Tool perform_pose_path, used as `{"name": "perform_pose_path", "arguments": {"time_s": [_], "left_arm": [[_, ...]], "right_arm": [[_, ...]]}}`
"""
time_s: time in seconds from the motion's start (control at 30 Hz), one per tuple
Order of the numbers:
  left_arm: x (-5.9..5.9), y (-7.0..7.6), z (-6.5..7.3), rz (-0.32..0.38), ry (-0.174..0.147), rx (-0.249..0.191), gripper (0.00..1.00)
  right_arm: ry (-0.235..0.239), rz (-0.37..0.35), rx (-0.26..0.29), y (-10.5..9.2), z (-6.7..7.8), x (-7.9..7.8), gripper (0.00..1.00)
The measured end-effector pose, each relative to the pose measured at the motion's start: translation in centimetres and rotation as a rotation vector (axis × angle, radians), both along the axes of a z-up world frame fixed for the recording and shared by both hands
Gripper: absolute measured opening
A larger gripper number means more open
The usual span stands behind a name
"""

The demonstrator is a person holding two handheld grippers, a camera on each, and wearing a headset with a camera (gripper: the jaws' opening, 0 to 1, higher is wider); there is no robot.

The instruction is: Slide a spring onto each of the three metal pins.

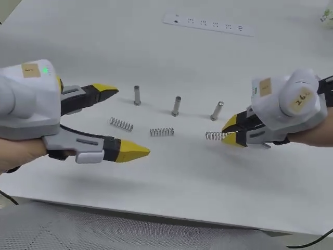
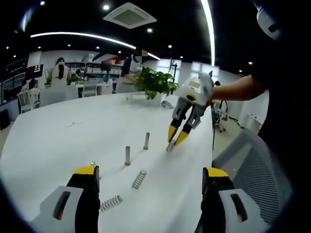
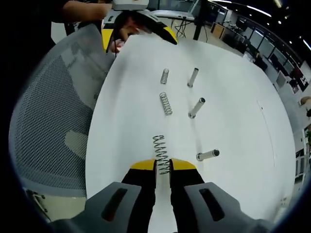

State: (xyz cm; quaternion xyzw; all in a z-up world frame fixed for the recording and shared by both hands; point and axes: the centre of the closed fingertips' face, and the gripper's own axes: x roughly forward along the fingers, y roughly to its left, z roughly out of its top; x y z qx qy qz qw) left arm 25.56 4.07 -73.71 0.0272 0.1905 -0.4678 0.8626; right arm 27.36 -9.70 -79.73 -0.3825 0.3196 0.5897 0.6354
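Note:
Three short metal pins (image 1: 137, 95) (image 1: 177, 105) (image 1: 217, 110) stand in a row on the white table (image 1: 171, 177). In front of them lie three springs (image 1: 120, 124) (image 1: 162, 132) (image 1: 212, 136). My right gripper (image 1: 227, 133) is shut on the right end of the rightmost spring (image 3: 161, 147), which juts out from between its yellow tips (image 3: 164, 167) and rests low on the table. My left gripper (image 1: 132, 122) hovers open, left of the leftmost spring (image 2: 111, 202), with nothing between its fingers (image 2: 150, 171). The right gripper (image 2: 174, 140) also appears in the left gripper view beyond the pins (image 2: 128, 155).
A white power strip (image 1: 208, 23) lies at the far side of the table. The table's front edge runs just below the grippers, with a grey mesh chair (image 3: 58, 121) beside it. A potted plant (image 2: 155, 82) stands at the far end; people are in the background.

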Motion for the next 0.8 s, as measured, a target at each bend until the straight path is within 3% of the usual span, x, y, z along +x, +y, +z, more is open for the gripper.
{"name": "perform_pose_path", "arguments": {"time_s": [0.2,0.47,0.7,0.8], "left_arm": [[0.0,-2.7,-0.5,-0.075,0.006,-0.015,0.72],[0.4,-6.3,-2.4,-0.184,0.006,0.018,0.58],[0.9,-8.0,-2.7,-0.216,-0.011,0.002,0.43],[1.0,-8.5,-2.4,-0.221,-0.017,-0.026,0.36]], "right_arm": [[-0.004,-0.019,0.031,0.7,0.9,-0.5,0.08],[0.012,-0.022,0.047,1.5,1.1,-1.2,0.08],[0.022,-0.031,0.066,2.1,1.6,-1.5,0.08],[0.029,-0.038,0.083,2.4,1.9,-1.6,0.08]]}}
